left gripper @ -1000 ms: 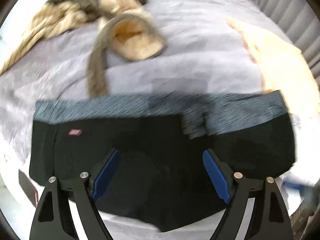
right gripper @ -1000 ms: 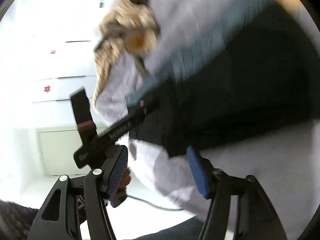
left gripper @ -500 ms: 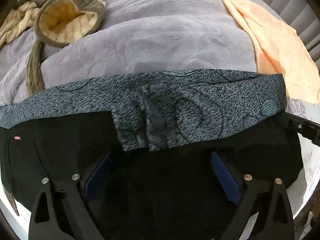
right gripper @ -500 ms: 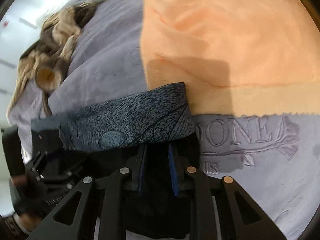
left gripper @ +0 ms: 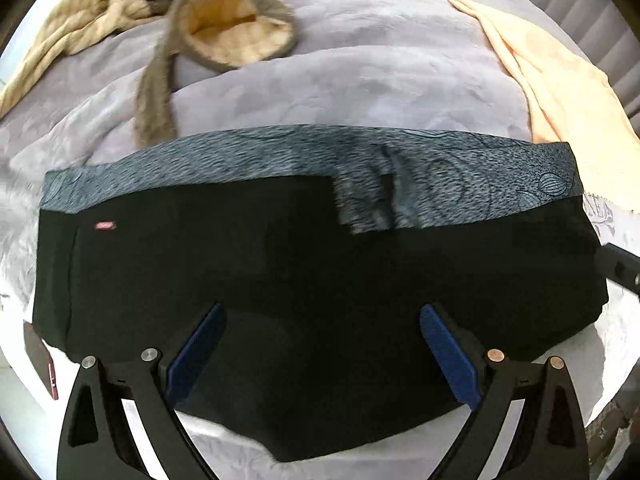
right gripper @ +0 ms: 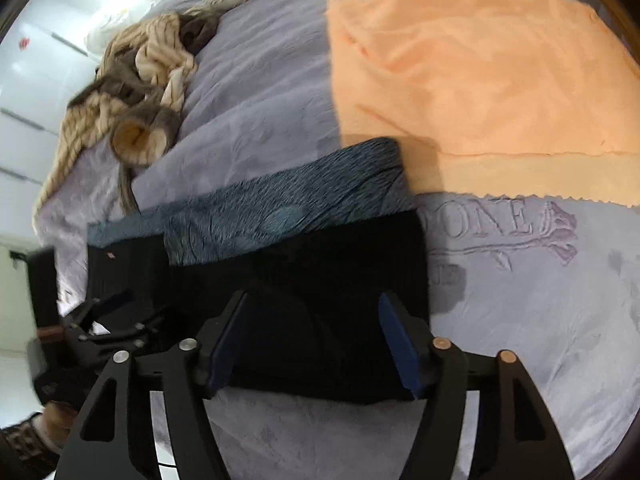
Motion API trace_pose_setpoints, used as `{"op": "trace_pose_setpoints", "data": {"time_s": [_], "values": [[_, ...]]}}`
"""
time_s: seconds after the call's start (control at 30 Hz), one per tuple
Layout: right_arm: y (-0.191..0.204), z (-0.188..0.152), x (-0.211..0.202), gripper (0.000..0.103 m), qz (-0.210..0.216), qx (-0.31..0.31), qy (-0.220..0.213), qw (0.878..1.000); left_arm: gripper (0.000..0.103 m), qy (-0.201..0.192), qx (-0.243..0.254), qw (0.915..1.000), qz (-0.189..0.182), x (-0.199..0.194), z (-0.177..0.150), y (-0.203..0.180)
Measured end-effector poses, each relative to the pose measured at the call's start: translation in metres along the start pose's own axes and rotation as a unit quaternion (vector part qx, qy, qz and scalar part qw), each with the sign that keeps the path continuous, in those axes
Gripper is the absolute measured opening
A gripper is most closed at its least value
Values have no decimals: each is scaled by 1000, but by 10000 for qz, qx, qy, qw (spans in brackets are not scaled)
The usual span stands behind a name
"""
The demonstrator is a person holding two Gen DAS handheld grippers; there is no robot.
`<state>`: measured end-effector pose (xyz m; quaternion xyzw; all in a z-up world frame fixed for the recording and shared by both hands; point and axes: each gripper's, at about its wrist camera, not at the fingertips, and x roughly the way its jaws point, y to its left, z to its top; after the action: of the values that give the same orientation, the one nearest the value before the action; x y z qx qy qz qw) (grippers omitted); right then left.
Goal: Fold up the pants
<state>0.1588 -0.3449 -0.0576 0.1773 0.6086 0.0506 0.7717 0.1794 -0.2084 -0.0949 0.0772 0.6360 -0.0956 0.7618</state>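
Both views blurred; pants [left gripper: 280, 280] near edge hidden behind tools.

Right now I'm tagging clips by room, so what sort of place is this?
Most likely a bedroom. The black pants lie on a wide soft grey bedspread with an embossed rose design, an orange blanket spread on it, and a crumpled beige striped garment left farther back.

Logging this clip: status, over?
Left gripper open, right gripper just opened, both empty. Black pants folded flat on bed. Nothing obstructing.
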Motion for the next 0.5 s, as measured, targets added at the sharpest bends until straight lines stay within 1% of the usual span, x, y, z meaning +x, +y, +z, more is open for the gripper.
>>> {"op": "trace_pose_setpoints", "data": {"time_s": [0.03, 0.17, 0.27, 0.33, 0.4, 0.5], "values": [[3, -3, -1, 80, -25, -47, -8, 10000, 102, 14, -4, 10000, 30, 0, -3, 6], [17, -15, -2, 84, -129, -258, 87, 9995, 102, 140, -29, 9999, 91, 5, -10, 23], [30, -22, 1, 91, -225, -384, 160, 9989, 102, 219, -142, 9996, 57, 8, -18, 39], [41, -27, 3, 103, -351, -488, 183, 9980, 102, 237, -214, 9995, 61, 9, -28, 52], [49, -32, 4, 103, -479, -596, 191, 9969, 102, 262, -305, 9992, 80, 11, -33, 66], [66, -39, 10, 103, -598, -764, 376, 9946, 102, 299, -439, 9986, 50, 14, -46, 92]]}}
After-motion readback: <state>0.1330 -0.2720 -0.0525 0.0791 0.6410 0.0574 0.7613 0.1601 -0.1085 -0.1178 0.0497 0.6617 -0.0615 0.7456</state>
